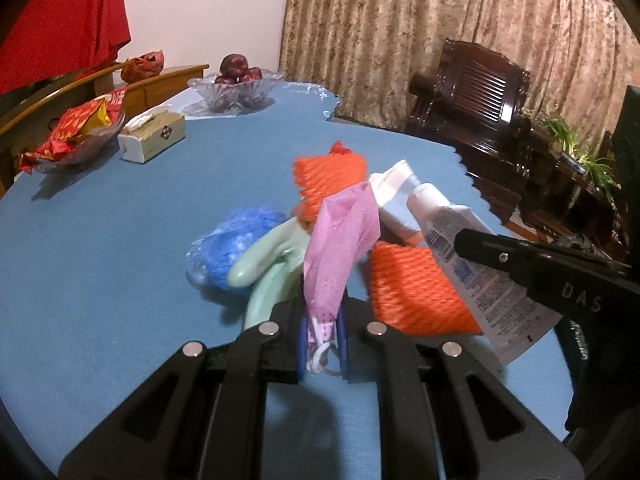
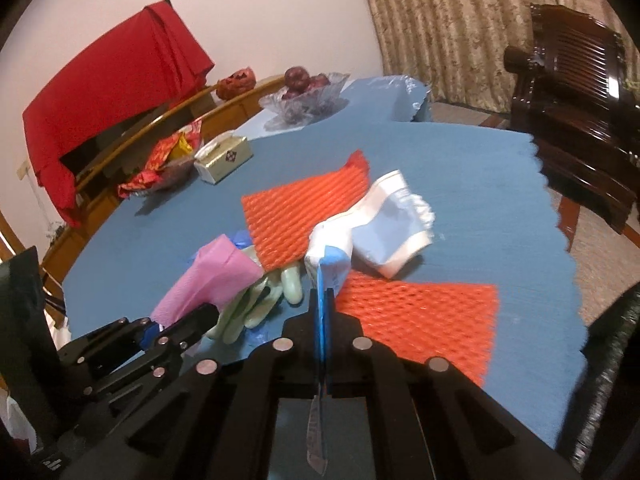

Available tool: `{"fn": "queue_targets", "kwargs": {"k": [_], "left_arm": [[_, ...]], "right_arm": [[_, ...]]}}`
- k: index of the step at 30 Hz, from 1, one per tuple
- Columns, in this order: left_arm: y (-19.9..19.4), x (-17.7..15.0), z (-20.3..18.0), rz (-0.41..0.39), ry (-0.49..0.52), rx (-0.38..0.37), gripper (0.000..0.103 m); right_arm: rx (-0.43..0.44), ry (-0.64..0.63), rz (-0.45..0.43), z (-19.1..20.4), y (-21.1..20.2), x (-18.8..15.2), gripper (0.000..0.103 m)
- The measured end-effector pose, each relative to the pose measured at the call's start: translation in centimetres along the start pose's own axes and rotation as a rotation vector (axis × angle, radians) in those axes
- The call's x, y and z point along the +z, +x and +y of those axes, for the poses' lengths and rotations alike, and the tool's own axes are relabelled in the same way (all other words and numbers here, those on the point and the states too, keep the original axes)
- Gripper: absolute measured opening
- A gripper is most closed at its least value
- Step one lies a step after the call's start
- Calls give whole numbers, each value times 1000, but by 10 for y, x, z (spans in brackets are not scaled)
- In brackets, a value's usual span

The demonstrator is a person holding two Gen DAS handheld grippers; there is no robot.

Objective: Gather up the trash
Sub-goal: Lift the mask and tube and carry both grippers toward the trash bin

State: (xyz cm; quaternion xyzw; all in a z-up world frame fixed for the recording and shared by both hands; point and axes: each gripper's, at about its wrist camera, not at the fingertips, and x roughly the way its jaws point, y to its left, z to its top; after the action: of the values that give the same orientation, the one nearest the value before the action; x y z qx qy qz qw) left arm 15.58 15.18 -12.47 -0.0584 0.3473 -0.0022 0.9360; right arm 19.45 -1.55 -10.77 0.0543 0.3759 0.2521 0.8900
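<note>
Left claw: your left gripper (image 1: 323,344) is clenched on the pink crinkled plastic wrapper (image 1: 340,244), which stands up out of the blue pads at lower centre of the left wrist view. You pinch it by its printed end, so the loose end flops free above the heap.

Right claw: your right gripper (image 2: 323,320) is clamped tight on the flat crimped end of the white squeeze tube with blue print (image 2: 329,268). That thin seam is probably the easiest part to pinch; the fat body lies toward the heap.

Trash heap: everything else for collecting sits mid-frame on the cloth. Two orange foam fruit nets (image 2: 304,212) lie flat, a pale green rubber glove (image 2: 256,304) sprawls beside the pink wrapper, a crumpled blue plastic bag (image 1: 236,248) is left of it, and a white and pale blue pouch (image 2: 390,224) rests just past the tube.

Not trash, I'd say: cut-glass bowl of dark red fruit (image 1: 236,88), cream tissue box (image 1: 154,138) and glass dish of red snack packets (image 1: 74,136), all well apart at upper left.

Surface: blue tablecloth with scalloped edge (image 1: 120,240), smooth and uncluttered around the heap.

Room: beige patterned curtain (image 1: 420,28) at top, dark carved wooden chair (image 1: 472,92) at right, red cloth (image 2: 112,92) draped at upper left.

Bin: none in view.
</note>
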Motion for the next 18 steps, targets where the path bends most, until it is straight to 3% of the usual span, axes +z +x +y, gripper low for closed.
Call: {"fn": "queue_targets", "kwargs": {"k": [9,18], "left_arm": [[-16,8,-45,-29,55,-53,11],[-29,10,-109,-42,128,-156,11]], "right_arm": [[-72,4,-80,-24,-56,0,2],[-164,56,-141,-68,-114,-13,2]]}}
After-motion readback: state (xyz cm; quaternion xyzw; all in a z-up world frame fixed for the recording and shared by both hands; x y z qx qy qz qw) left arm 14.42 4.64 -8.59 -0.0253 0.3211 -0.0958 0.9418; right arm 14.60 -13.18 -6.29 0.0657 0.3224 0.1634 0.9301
